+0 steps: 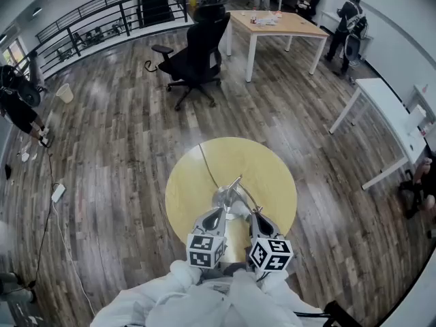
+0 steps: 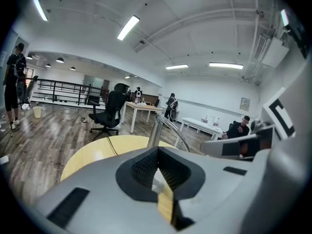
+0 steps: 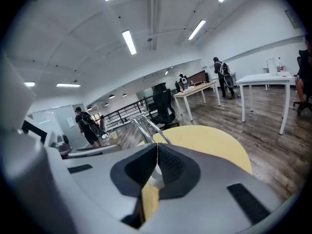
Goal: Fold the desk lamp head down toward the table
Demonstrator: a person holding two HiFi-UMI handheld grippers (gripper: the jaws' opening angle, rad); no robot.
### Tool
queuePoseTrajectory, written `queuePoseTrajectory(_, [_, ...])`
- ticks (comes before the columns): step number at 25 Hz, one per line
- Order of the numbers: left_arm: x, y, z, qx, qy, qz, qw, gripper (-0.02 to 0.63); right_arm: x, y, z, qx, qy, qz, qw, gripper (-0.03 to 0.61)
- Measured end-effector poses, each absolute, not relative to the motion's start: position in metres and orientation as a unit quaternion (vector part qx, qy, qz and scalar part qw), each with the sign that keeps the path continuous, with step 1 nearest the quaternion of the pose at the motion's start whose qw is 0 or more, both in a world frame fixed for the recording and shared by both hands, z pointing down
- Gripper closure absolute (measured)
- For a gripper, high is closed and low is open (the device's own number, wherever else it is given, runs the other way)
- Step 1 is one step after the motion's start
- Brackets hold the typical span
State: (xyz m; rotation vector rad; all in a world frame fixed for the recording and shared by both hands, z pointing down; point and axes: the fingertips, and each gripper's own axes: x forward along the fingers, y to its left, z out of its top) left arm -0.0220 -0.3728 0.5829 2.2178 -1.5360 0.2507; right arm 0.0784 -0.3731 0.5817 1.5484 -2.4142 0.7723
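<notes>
The silver desk lamp (image 1: 229, 196) stands on the round yellow table (image 1: 272, 176), its thin arm (image 1: 236, 181) raised and a dark cable (image 1: 206, 163) running off towards the far rim. Both grippers hover over the table's near part, just short of the lamp. My left gripper (image 1: 216, 215) is shut with nothing gripped; in the left gripper view its jaws (image 2: 158, 152) meet, and the lamp's post (image 2: 154, 130) rises just beyond them. My right gripper (image 1: 257, 215) is shut too, its jaws (image 3: 157, 147) closed on nothing, with the lamp's silver rods (image 3: 146, 126) ahead of it.
A black office chair (image 1: 197, 53) stands beyond the table, with a wooden desk (image 1: 276, 22) behind it and a white desk (image 1: 388, 107) to the right. A power strip (image 1: 58, 193) and cable lie on the floor at left. People stand at the room's edges.
</notes>
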Motion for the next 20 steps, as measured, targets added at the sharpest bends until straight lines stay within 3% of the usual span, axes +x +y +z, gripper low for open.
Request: queuePoseTrajectory(20, [-0.021, -0.341, 0.546, 0.802, -0.563, 0.068, 0.186, 0.612, 0.085, -0.351, 0.553, 0.511, -0.828, 0.21, 0.101, 0.563])
